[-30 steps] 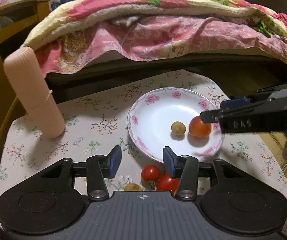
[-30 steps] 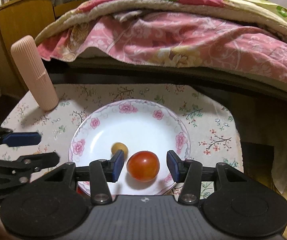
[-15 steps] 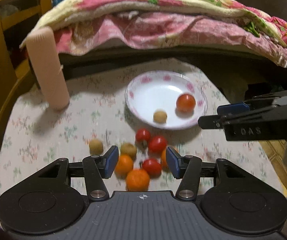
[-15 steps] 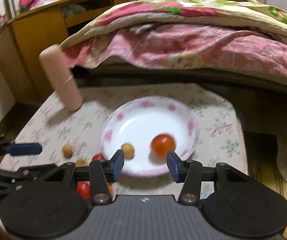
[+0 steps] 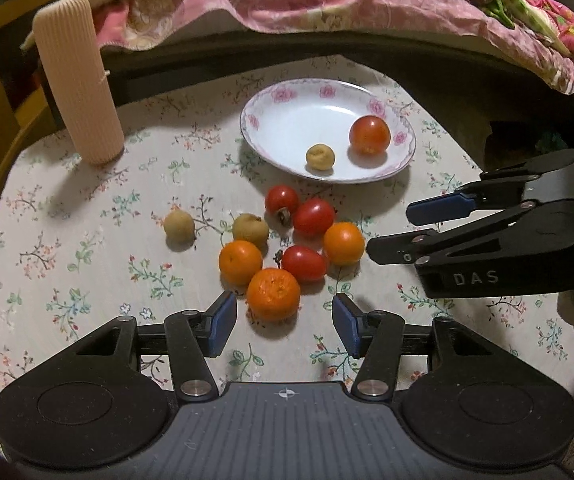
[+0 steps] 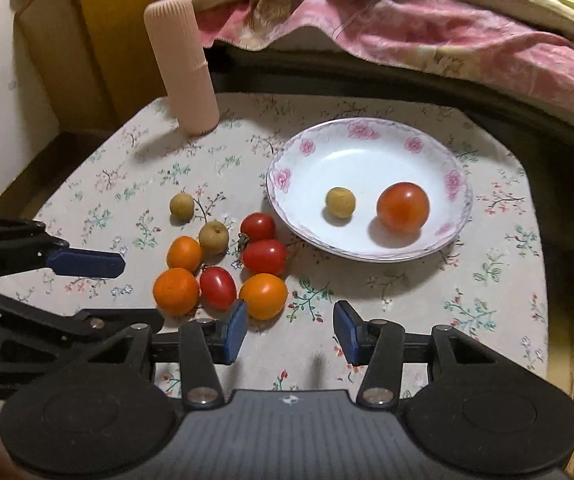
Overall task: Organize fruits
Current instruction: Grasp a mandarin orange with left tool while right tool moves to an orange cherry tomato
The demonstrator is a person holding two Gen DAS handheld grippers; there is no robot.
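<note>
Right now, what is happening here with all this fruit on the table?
A person with a gripper in each hand is sorting fruit into the floral plate. The plate holds one red tomato and one small tan fruit. Eight more pieces lie in a loose cluster on the tablecloth. The left gripper is open near an orange. The right gripper is open and empty.

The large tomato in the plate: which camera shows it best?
The right wrist view: there the large tomato is nearer and bigger, unobstructed, resting in the plate right of a small tan fruit. The left wrist view also shows it whole, but farther off and smaller.
</note>
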